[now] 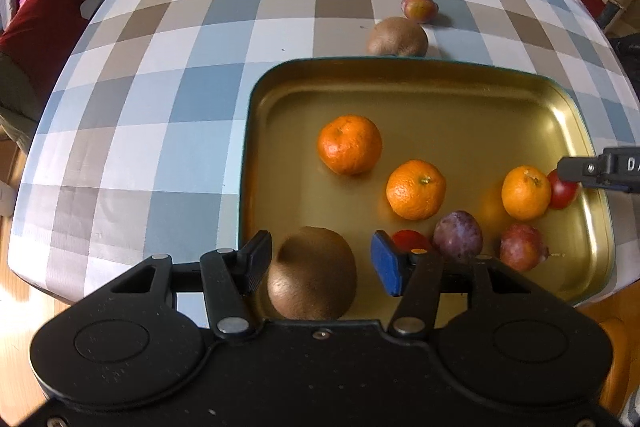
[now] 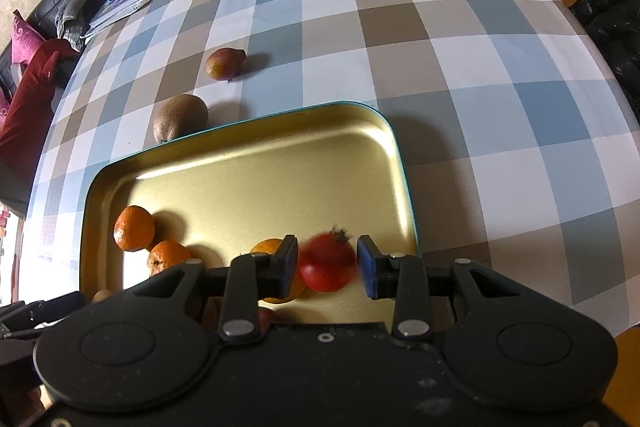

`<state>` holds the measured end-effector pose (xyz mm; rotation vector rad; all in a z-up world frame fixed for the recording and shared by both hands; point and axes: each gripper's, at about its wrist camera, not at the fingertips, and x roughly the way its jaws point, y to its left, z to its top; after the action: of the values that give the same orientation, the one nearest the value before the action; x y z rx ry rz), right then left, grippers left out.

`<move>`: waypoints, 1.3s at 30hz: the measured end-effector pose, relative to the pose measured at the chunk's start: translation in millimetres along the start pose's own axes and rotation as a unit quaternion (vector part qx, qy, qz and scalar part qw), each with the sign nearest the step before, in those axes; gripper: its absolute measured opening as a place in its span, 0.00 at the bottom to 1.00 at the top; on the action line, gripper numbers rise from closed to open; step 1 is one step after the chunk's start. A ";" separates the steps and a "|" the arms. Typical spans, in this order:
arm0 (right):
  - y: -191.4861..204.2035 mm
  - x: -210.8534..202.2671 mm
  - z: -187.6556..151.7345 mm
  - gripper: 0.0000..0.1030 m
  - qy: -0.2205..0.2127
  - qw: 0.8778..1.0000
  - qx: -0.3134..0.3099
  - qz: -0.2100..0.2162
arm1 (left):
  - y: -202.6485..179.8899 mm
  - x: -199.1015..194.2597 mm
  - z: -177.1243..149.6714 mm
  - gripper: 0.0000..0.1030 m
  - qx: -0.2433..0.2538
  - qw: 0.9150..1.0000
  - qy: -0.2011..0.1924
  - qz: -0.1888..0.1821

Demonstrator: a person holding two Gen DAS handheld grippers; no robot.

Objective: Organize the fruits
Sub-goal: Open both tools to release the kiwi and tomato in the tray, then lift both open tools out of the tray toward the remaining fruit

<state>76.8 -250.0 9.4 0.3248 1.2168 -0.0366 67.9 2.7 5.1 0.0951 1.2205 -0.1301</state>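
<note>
Two tools hang over the gold tray (image 1: 440, 95): the left tool (image 1: 320, 263) stands apart around a kiwi (image 1: 312, 279), its right pad clear, and the right tool (image 2: 327, 263) stands apart around a blurred red fruit (image 2: 326, 265), seemingly just released. Lift each straight up without nudging the mandarins (image 1: 416, 189). Farther off, on the bench (image 1: 200, 27), a second kiwi (image 1: 397, 38) and a plum (image 1: 419, 7) wait next.

Left tongs (image 1: 320, 263) pitched steeply down, jaws apart, a gap at the blue pad. Right tongs (image 2: 327, 265) likewise steeply down, jaws parted, pads clear on both sides.
</note>
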 end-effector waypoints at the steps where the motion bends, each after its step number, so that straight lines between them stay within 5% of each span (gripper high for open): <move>1: 0.1 -1.3 0.1 0.35 -0.002 1.000 -0.001 0.000 | -0.7 1.7 0.0 0.59 0.001 1.000 0.003 -0.001; 39: -21.3 -6.5 4.5 0.35 0.000 1.000 0.029 -0.007 | -16.9 -6.6 23.4 0.60 -0.006 1.000 -0.006 -0.017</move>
<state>74.3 -272.4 12.0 0.3668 1.2197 -0.0841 84.9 -17.1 19.2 0.0630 1.2119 -0.1527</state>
